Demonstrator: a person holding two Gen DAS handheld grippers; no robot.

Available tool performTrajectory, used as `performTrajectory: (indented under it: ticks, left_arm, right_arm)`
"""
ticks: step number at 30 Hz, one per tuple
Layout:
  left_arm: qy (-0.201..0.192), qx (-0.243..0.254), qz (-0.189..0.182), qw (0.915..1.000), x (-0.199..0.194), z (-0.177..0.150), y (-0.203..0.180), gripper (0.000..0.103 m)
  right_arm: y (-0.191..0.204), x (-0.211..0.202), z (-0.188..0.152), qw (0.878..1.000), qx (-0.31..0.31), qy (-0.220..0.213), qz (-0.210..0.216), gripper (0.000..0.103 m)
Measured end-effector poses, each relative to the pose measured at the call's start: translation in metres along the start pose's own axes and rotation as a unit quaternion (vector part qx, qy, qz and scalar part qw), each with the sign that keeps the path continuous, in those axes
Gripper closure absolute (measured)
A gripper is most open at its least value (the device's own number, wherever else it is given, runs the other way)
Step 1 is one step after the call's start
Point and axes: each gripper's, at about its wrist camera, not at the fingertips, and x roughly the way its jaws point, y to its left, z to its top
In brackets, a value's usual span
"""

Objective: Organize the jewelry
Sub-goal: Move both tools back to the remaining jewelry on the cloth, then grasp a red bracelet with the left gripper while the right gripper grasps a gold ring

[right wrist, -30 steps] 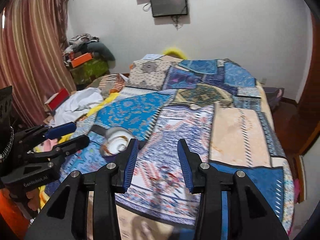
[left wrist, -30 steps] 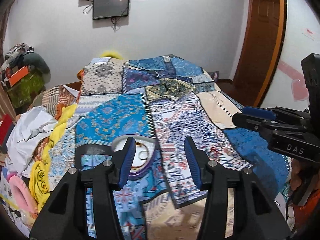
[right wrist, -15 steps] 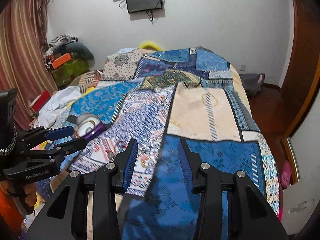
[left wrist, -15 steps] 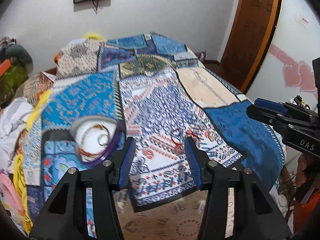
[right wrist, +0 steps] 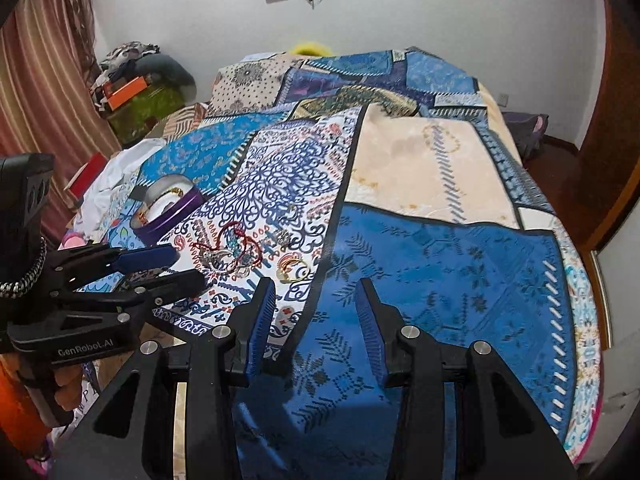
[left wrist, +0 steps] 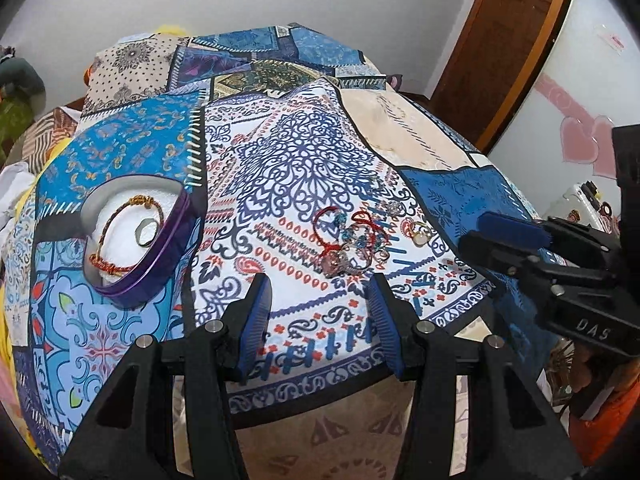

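Just beyond the left gripper (left wrist: 320,306), fingers spread wide and empty: jewelry pile (left wrist: 354,242) on the bed (left wrist: 460,196). Left of the fingers, purple tin (left wrist: 136,232). Right gripper (right wrist: 314,310) likewise spread, empty. Best to single out one ring, nipping low.

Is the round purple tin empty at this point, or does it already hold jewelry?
Not empty. The purple tin, lid off, holds a gold bracelet, a red bracelet and a ring on its white lining.
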Motion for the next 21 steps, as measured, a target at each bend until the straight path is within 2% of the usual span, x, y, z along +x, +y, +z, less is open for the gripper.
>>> performTrajectory:
  ticks: [2, 9, 21]
  left_arm:
    - [0.000, 0.003, -0.008, 1.0000, 0.001, 0.001, -0.002, 0.056]
    - [0.000, 0.004, -0.024, 0.9997, 0.009, 0.007, -0.003, 0.076]
    - [-0.006, -0.011, -0.033, 0.9994, 0.009, 0.009, 0.002, 0.090]
  right_arm:
    - [0.000, 0.004, 0.000, 1.000, 0.000, 0.003, 0.006, 0.065]
    - [0.001, 0.013, 0.000, 1.000, -0.004, 0.008, 0.011, 0.065]
    - [0.008, 0.020, 0.003, 0.999, -0.014, 0.001, 0.029, 0.065]
